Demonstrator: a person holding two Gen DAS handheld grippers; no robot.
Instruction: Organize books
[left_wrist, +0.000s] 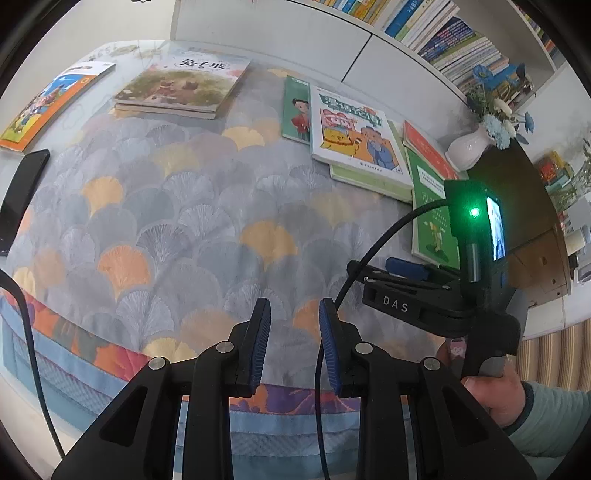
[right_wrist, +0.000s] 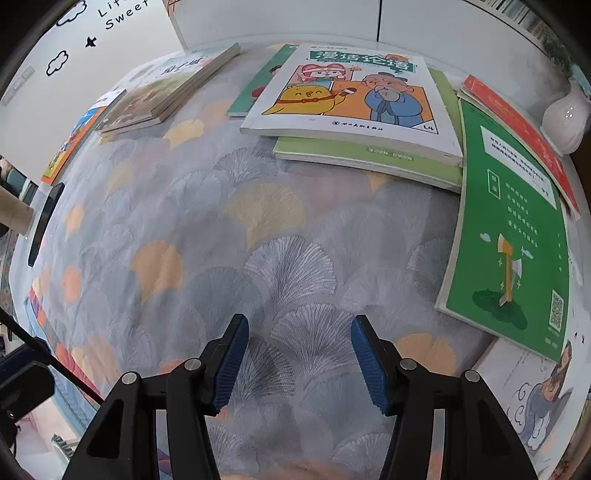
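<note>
Over the patterned cloth (right_wrist: 229, 236) both tools hover with nothing between their pads: the left gripper (left_wrist: 294, 347) gapes narrowly, the right gripper (right_wrist: 295, 363) wider, apparently sizing up a pick. Books lie scattered, unsorted: perhaps eight, though overlaps hide some. A cartoon book (right_wrist: 351, 96) tops a pale-green one by the green book (right_wrist: 513, 236); a vase (left_wrist: 469, 147) stands beyond
</note>
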